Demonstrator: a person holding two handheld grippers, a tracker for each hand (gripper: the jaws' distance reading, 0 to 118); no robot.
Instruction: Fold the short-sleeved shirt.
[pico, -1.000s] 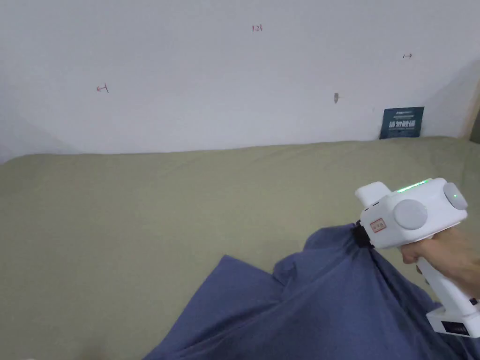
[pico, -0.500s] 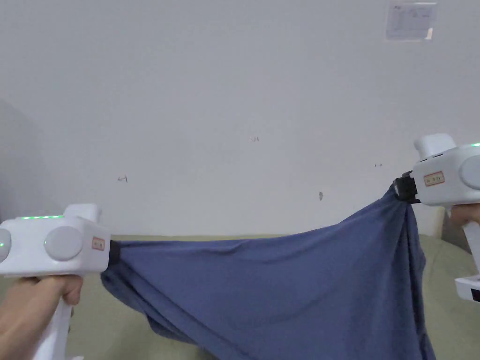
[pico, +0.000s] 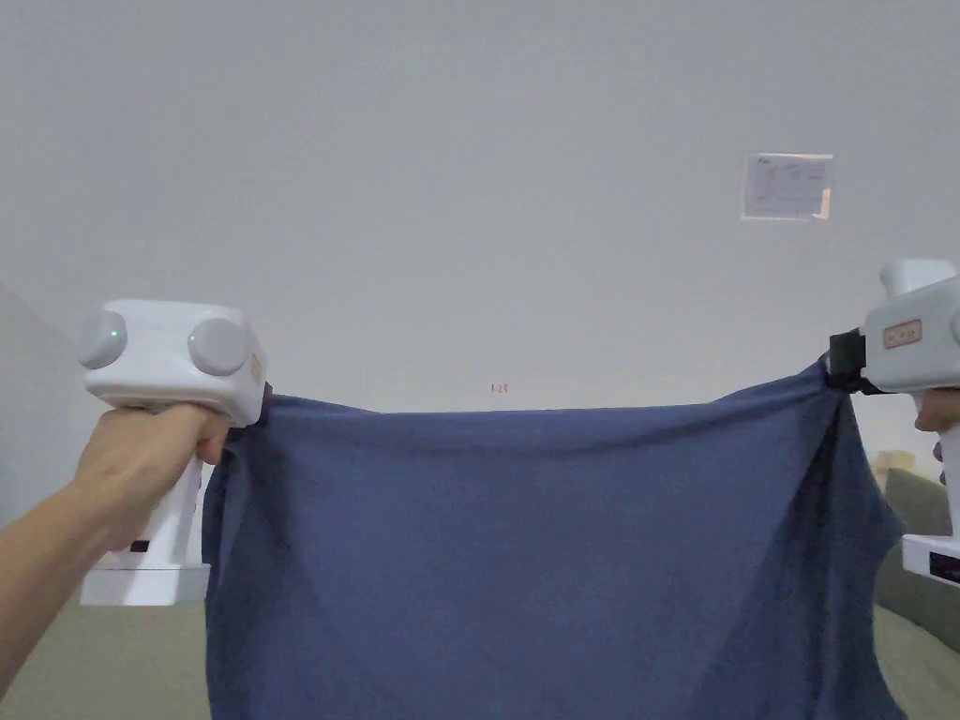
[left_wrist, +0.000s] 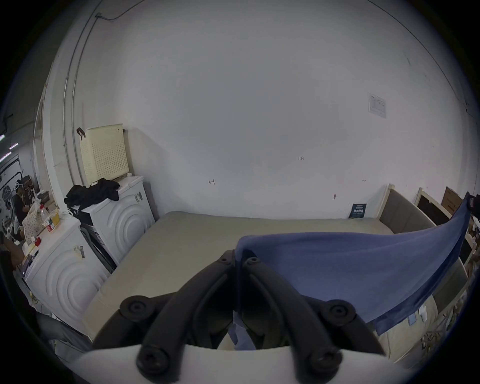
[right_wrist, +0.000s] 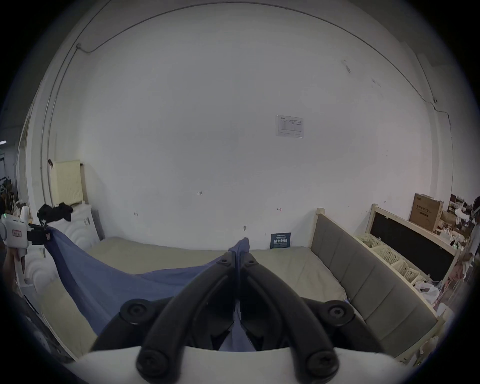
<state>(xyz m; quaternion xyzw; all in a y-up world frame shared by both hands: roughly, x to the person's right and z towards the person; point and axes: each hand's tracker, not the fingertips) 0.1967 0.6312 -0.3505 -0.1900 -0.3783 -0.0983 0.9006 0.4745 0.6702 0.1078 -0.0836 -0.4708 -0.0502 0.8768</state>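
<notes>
My left gripper (left_wrist: 238, 256) has its fingers (left_wrist: 207, 283) pressed together with barely a slit between them, pinching one corner of the blue shirt (pico: 534, 553). My right gripper (right_wrist: 237, 256) is the same: fingers (right_wrist: 262, 283) closed tight on the other corner, a tuft of fabric poking out past the tips.

In the head view the left gripper (pico: 261, 398) sits at 9 o'clock and the right gripper (pico: 834, 361) at 3 o'clock, a little higher. The shirt's top edge runs nearly straight between them and the rest hangs down flat like a curtain, off the bed (left_wrist: 197, 233) below, running out of frame at 6 o'clock.

Half a second ago the left gripper was much lower than the right, so the cloth sloped and sagged, with its lower part bunched at the left. Now both are raised to nearly the same height and the shirt is spread wide. A second ago it lay crumpled on the bed.
</notes>
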